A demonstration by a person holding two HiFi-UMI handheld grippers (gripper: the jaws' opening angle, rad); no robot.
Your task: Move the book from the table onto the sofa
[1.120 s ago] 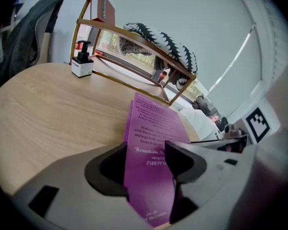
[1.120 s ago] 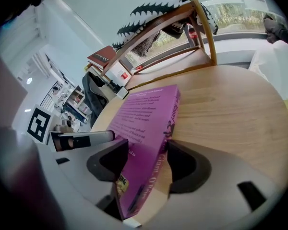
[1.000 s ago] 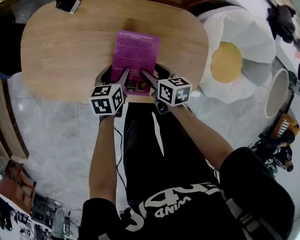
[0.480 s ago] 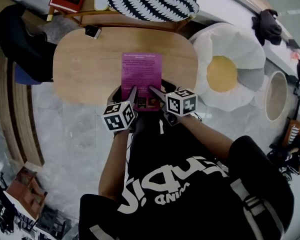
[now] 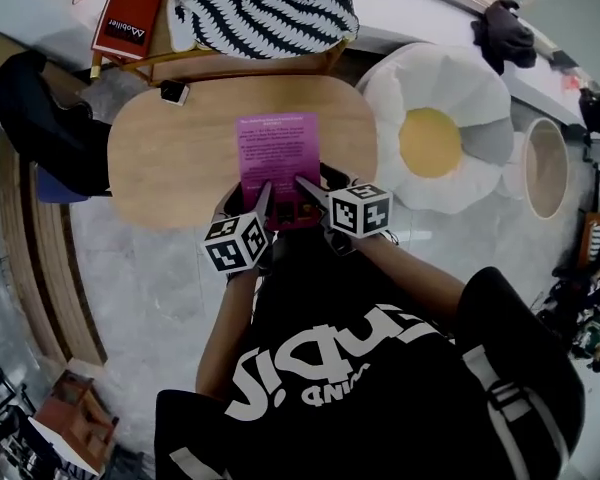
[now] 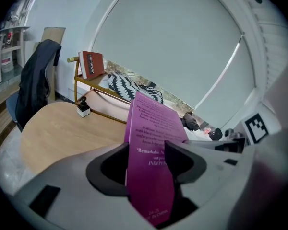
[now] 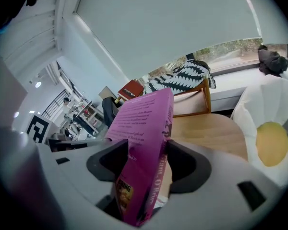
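A magenta book (image 5: 279,160) is held above the near edge of the oval wooden table (image 5: 170,148), its back cover up. My left gripper (image 5: 264,194) is shut on its near left corner; in the left gripper view the book (image 6: 151,152) stands between the jaws. My right gripper (image 5: 304,186) is shut on the near right corner, and the right gripper view has the book (image 7: 144,147) clamped spine-side between the jaws. The sofa, a wooden-framed seat (image 5: 230,58) with a black-and-white zigzag throw (image 5: 270,8), stands beyond the table.
A small dark-and-white object (image 5: 173,92) sits at the table's far left. A red book (image 5: 127,20) leans on the sofa's left end. A dark jacket on a chair (image 5: 50,118) is at the left. An egg-shaped cushion (image 5: 435,143) lies at the right.
The head view has pulled back and risen, so the table and sofa look smaller and farther. Both grippers stay shut on the book, which has lifted off the tabletop's near edge.
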